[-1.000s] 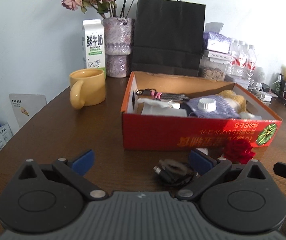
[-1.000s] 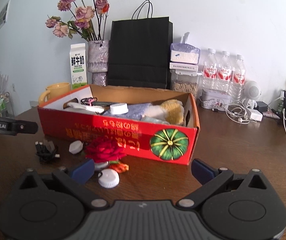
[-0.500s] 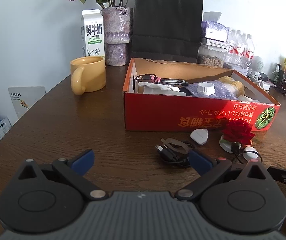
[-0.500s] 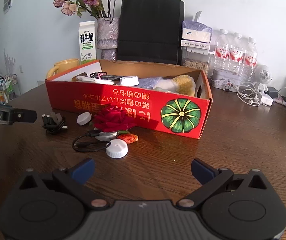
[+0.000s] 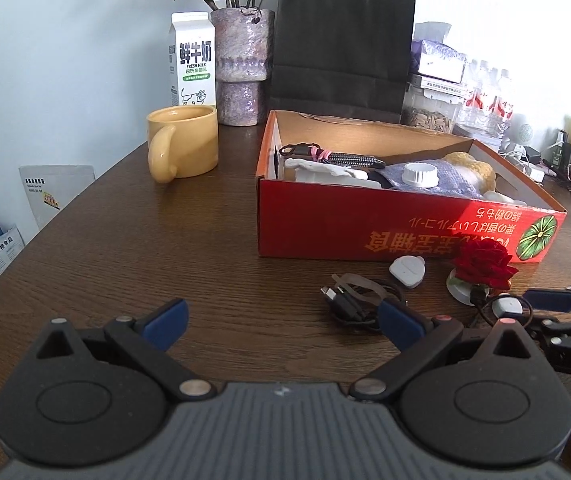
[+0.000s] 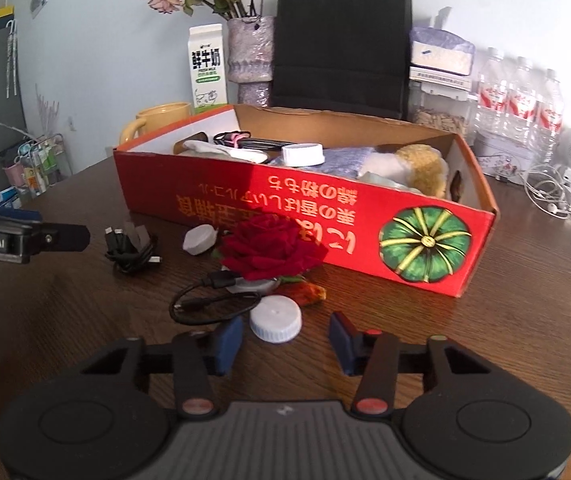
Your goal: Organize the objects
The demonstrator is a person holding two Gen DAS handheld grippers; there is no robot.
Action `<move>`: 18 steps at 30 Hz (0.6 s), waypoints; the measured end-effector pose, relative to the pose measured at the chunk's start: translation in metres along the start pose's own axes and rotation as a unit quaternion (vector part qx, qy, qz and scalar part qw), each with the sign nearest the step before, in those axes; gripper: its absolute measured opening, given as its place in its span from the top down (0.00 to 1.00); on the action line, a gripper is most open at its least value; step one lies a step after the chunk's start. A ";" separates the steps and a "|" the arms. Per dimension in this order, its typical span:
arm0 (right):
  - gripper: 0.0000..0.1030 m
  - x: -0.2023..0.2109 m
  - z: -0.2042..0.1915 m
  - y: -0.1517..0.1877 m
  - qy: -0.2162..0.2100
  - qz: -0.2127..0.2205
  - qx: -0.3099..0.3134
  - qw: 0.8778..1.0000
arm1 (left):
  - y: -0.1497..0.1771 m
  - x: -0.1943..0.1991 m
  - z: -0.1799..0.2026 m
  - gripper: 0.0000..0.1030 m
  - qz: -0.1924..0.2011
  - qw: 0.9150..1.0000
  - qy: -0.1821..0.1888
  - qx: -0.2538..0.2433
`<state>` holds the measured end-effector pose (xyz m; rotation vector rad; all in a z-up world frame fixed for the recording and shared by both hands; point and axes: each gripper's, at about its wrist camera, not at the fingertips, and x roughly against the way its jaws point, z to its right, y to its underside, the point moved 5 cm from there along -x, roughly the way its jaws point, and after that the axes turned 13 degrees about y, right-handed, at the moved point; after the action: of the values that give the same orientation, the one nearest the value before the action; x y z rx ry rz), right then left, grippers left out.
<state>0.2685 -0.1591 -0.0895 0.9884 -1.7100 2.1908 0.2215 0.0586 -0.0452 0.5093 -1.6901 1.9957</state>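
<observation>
While the right gripper (image 6: 285, 338) is being held low over the table (image 6: 525, 280) with its jaws partly apart, a white cap (image 6: 276, 323) is lying between and just ahead of the blue fingertips (image 6: 227, 342), untouched. Behind the cap, a black cable (image 6: 205, 304) is looped on the wood, and a red rose (image 6: 271, 246) is resting on a small white base, just in front of the red box (image 6: 325, 216). A white plug (image 6: 199, 239) and a bundled cable (image 6: 131, 250) are lying to the left of the rose.

The left gripper (image 5: 281, 322) is being held with jaws wide apart and nothing between them; its right fingertip is hiding part of the bundled cable (image 5: 351, 298). The box is already holding a second white cap (image 5: 419, 175), cloth and cords.

Behind the box a yellow mug (image 5: 183, 146), a milk carton (image 5: 192, 66) reading "FRESH MILK", a vase (image 5: 241, 68), a black bag (image 5: 343, 42) and water bottles (image 6: 519, 100) are standing. "Robot.AI" is being shown on the left gripper in the right wrist view.
</observation>
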 end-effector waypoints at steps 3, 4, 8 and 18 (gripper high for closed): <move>0.70 -0.003 -0.004 -0.003 -0.004 0.003 0.004 1.000 | 0.000 -0.001 -0.001 0.00 -0.001 1.000 0.000 -0.001; 0.74 -0.002 -0.004 -0.003 -0.006 0.004 0.005 1.000 | -0.001 -0.001 -0.001 0.00 -0.001 1.000 0.000 -0.001; 0.74 0.000 -0.002 -0.001 0.003 0.010 0.003 1.000 | -0.002 -0.004 0.000 0.00 -0.003 1.000 0.001 -0.002; 0.74 0.008 0.033 0.004 0.056 0.029 -0.058 0.996 | -0.010 -0.020 0.011 0.00 -0.013 1.000 0.016 -0.023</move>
<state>0.2731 -0.1929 -0.0840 0.7821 -1.8115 2.1116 0.2436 0.0469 -0.0463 0.4780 -1.6967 1.9317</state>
